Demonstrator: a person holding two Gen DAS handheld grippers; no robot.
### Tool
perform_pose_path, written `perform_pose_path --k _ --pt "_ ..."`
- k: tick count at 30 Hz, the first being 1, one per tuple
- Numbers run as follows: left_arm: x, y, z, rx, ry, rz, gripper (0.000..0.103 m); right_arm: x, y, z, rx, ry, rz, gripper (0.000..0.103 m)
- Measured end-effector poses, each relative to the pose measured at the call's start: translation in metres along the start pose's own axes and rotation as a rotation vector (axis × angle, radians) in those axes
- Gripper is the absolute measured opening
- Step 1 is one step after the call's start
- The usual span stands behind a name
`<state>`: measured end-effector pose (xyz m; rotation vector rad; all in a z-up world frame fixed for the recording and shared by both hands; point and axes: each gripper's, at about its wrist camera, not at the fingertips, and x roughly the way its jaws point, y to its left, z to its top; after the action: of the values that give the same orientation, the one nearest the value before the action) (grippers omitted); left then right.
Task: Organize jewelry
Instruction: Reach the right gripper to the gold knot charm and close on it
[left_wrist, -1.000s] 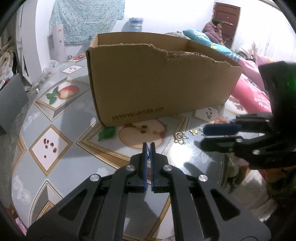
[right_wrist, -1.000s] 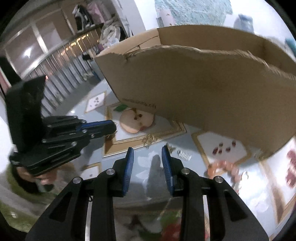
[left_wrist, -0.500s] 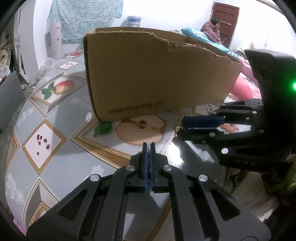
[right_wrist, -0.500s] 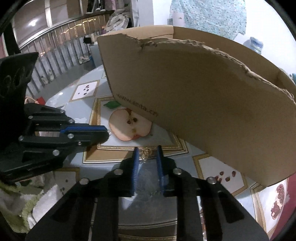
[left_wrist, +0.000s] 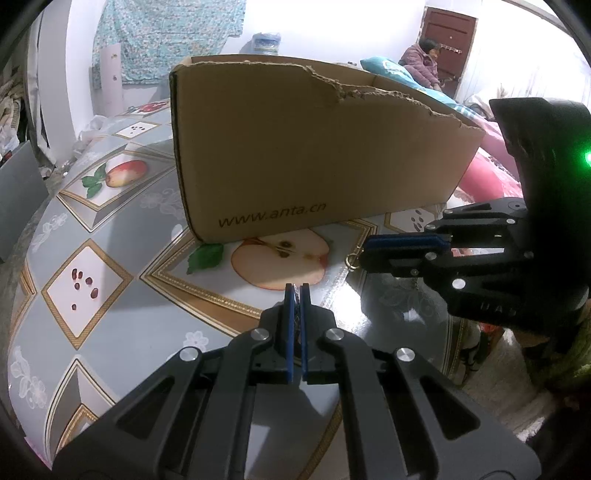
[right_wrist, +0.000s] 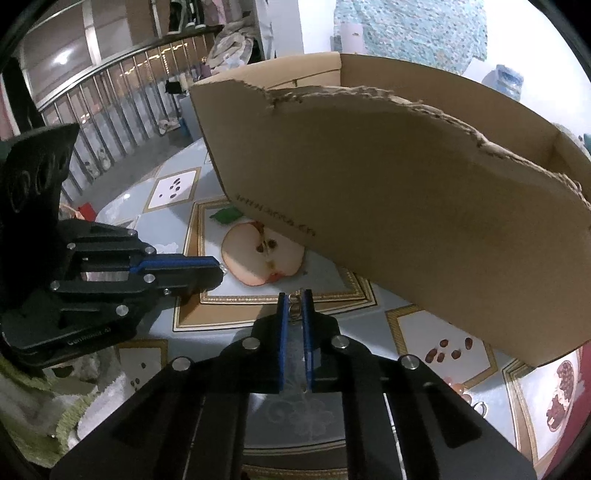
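Both devices are showing matte black angular linkages dotted with silver screws, ending in slim blue pads; the right gripper (left_wrist: 364, 254) housing is glowing a green light, the left gripper (right_wrist: 218, 269) bearing faint white lettering.

both wrist views low, close over table (left_wrist: 110, 332), facing cardboard box (left_wrist: 314, 147); shared: box, apple print (right_wrist: 264, 258).

Ahead of your right hand-held gripper (right_wrist: 294, 295), the cardboard box (right_wrist: 424, 206) walls you off; bare bench (right_wrist: 236, 314) lies between.

Left gripper (left_wrist: 295, 291) closed, right gripper (right_wrist: 294, 297) nearly closed.
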<state>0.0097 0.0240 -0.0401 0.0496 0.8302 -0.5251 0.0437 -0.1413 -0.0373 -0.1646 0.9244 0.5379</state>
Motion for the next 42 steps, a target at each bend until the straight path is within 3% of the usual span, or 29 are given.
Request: perform_pose_path --k 9,19,23,25,26,35,42 --pt "0.0 0.0 0.001 -0.001 -0.002 0.0 0.002 -0.01 -0.014 0.003 0.081 -0.027 0.04 0.003" --pt "0.002 0.006 0.002 -0.031 -0.016 -0.009 0.002 -0.03 -0.046 0.001 0.279 -0.087 0.195 0.003" --pt "0.002 0.007 0.001 -0.035 -0.016 -0.011 0.002 -0.03 -0.038 0.0 0.243 -0.062 0.186 0.007" --pt "0.002 0.008 0.001 -0.035 -0.016 -0.012 0.002 -0.026 -0.03 0.001 0.204 -0.043 0.151 0.034" --pt "0.002 0.008 0.001 -0.036 -0.016 -0.012 0.002 -0.025 -0.027 0.001 0.191 -0.043 0.14 0.037" --pt "0.002 0.008 0.001 -0.034 -0.016 -0.015 0.002 -0.005 -0.003 0.003 0.056 0.005 -0.005 0.037" --pt "0.003 0.011 -0.002 -0.037 -0.019 -0.019 0.002 0.003 0.002 0.001 0.0 0.029 -0.052 0.017"
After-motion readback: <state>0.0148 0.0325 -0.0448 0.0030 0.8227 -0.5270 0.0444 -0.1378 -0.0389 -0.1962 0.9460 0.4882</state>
